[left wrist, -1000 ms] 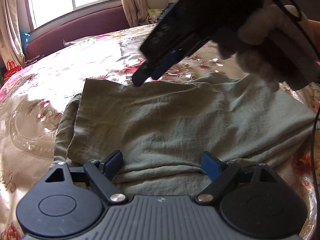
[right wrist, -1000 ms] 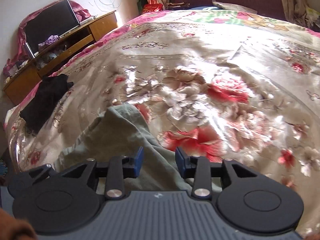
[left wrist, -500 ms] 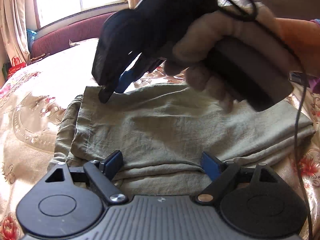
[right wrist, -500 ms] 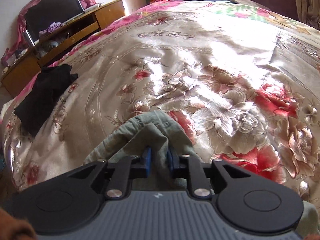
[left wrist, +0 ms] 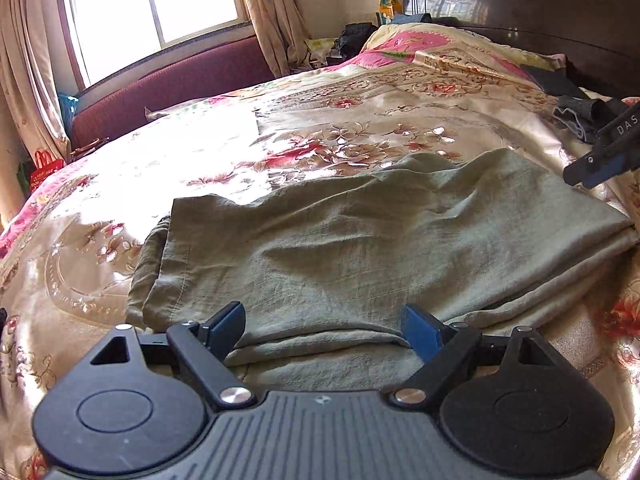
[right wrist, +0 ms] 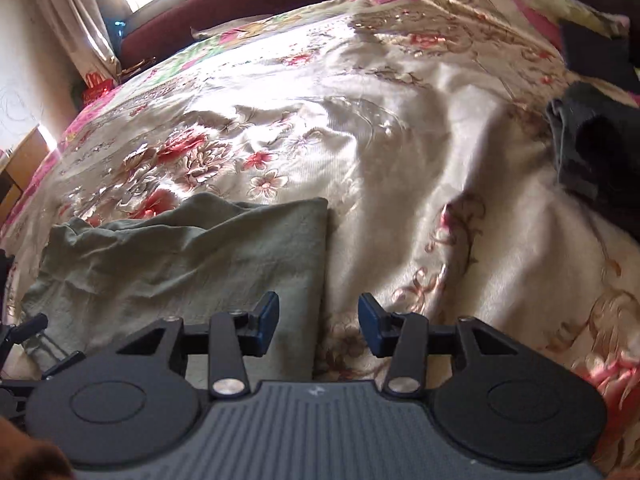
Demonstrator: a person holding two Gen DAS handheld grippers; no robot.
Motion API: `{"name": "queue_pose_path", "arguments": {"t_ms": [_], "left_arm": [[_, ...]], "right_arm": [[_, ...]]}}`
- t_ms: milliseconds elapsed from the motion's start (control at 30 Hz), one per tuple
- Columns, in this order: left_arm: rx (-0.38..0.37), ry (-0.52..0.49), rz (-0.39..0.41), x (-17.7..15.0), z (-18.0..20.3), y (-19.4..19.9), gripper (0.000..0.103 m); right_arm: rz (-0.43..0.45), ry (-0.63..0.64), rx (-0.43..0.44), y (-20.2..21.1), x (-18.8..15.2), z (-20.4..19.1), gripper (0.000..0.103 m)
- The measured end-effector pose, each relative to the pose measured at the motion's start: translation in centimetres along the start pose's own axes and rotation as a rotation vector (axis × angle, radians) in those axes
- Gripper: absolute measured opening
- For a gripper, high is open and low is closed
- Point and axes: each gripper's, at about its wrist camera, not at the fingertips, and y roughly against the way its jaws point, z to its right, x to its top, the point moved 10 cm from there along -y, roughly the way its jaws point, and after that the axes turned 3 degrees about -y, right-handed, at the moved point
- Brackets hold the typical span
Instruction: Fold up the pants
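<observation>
Left wrist view: right gripper point(left wrist: 596, 168) has let go and withdrawn rightward, fingers now apart; pants point(left wrist: 360, 248) lie folded on bedspread point(left wrist: 320, 140). Left gripper point(left wrist: 324, 324) hangs open at the near edge; fold looks finished, perhaps smoothing left.

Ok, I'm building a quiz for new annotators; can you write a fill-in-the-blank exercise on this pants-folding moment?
1. The folded olive-green cotton pants lie on a shiny floral ____.
2. The left gripper has its jaws ____.
3. The right gripper holds ____.
4. The pile of dark clothes lies ____ from the pants.

Missing words: bedspread; open; nothing; apart
</observation>
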Motion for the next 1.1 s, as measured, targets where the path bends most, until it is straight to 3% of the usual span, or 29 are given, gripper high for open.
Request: {"name": "queue_pose_path", "arguments": {"t_ms": [233,333,400,500,567,667,867,1100], "left_arm": [[0.045,-0.028,0.034,1.3,-0.7,2.6,0.098],[0.049,-0.035,0.04,1.5,-0.7,3.0,0.098],[0.03,-0.009,0.022,1.6,-0.6,2.7,0.098],[0.012,0.02,0.016,2.0,-0.3,2.4,0.098],[0.011,0.026,0.004,2.0,-0.2,2.1,0.098],[0.006,0.045,-0.026,1.8,-0.2,1.2,0.098],[-0.01,0.068,-0.095,0.2,-0.1,-0.5,0.098],[-0.05,0.115,-0.086,-0.5,-0.7,-0.5,0.098]], "right_arm": [[-0.031,-0.181,0.137,-1.8,-1.2,0.6,0.049],[-0.035,-0.145,0.236,-0.2,-1.6,-1.4,0.048],[-0.056,-0.095,0.184,-0.7,-2.1,-1.6,0.048],[-0.081,-0.158,0.166,-2.3,-2.8,-0.9,0.047],[-0.081,-0.186,0.197,-2.1,-2.9,-1.6,0.018],[-0.056,-0.15,0.215,-0.9,-3.0,-3.0,0.008],[-0.015,-0.144,0.173,1.2,-2.1,-4.1,0.006],[0.002,-0.038,0.122,2.7,-0.4,-7.9,0.006]]}}
